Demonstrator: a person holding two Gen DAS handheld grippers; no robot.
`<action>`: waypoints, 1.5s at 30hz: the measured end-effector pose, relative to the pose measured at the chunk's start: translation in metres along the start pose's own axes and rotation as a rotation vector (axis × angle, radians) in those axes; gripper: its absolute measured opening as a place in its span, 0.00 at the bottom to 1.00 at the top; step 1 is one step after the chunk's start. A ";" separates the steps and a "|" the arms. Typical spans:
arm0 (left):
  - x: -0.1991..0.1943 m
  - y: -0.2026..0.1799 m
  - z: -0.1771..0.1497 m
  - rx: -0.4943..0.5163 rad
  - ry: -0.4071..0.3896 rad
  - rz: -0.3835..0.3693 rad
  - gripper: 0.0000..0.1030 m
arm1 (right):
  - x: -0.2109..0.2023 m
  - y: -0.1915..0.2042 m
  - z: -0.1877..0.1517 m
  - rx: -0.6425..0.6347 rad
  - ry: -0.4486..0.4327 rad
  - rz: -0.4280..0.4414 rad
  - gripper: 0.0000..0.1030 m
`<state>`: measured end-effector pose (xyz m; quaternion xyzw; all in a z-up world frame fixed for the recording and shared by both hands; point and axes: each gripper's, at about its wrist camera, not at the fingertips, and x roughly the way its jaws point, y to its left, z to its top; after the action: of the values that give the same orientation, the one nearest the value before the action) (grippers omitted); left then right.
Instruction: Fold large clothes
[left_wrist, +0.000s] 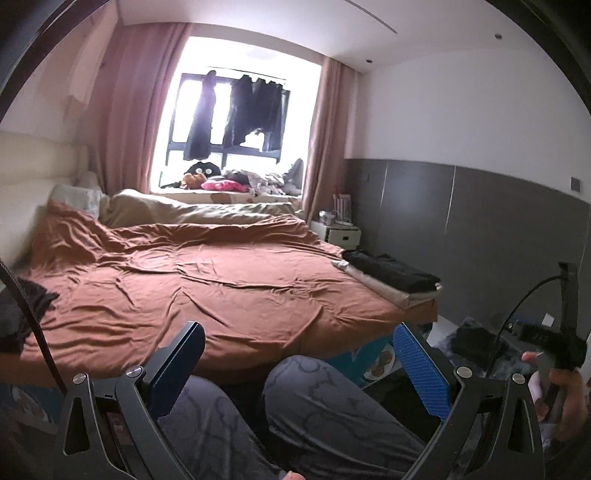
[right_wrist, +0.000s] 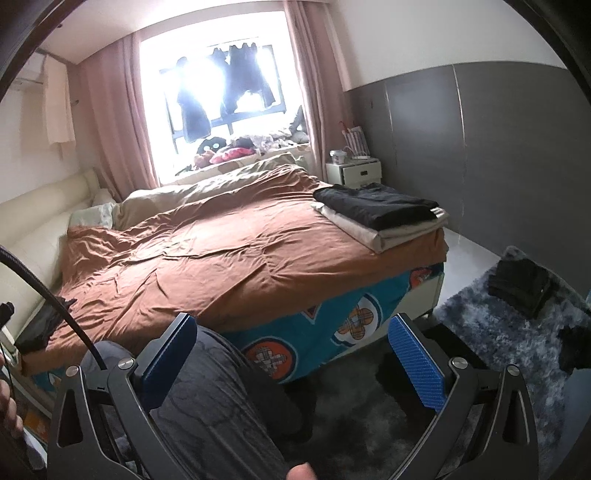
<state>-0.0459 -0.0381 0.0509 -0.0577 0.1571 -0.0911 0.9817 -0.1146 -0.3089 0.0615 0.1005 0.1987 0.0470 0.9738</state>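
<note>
Both grippers' jaws wide apart over knees, left gripper (left_wrist: 299, 363), right gripper (right_wrist: 293, 352), folded clothes (right_wrist: 380, 212) on bed (right_wrist: 229, 266)

My two claws, left (left_wrist: 299, 363) and right (right_wrist: 291, 356), one bed (right_wrist: 229, 258), one stack of two folded clothes (right_wrist: 384, 214), one nightstand (right_wrist: 354, 171), one rug (right_wrist: 509, 339), two curtains (right_wrist: 118, 122)

The brown bedcover (right_wrist: 229, 254) is matt, creased cloth; the rug (right_wrist: 509, 354) is shaggy grey pile; the right gripper (right_wrist: 293, 365) shows ribbed blue pads (right_wrist: 415, 363) on matt black arms
</note>
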 end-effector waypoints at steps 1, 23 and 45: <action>-0.003 0.001 -0.001 0.000 -0.005 0.013 0.99 | 0.000 0.001 -0.004 -0.001 0.000 0.001 1.00; -0.018 0.008 -0.010 -0.001 -0.042 0.082 1.00 | 0.009 0.013 -0.018 -0.003 -0.002 0.003 1.00; -0.024 0.012 -0.012 -0.011 -0.048 0.076 1.00 | 0.009 0.013 -0.017 0.015 0.016 0.000 1.00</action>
<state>-0.0701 -0.0226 0.0449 -0.0593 0.1358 -0.0516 0.9876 -0.1134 -0.2919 0.0457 0.1072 0.2069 0.0462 0.9714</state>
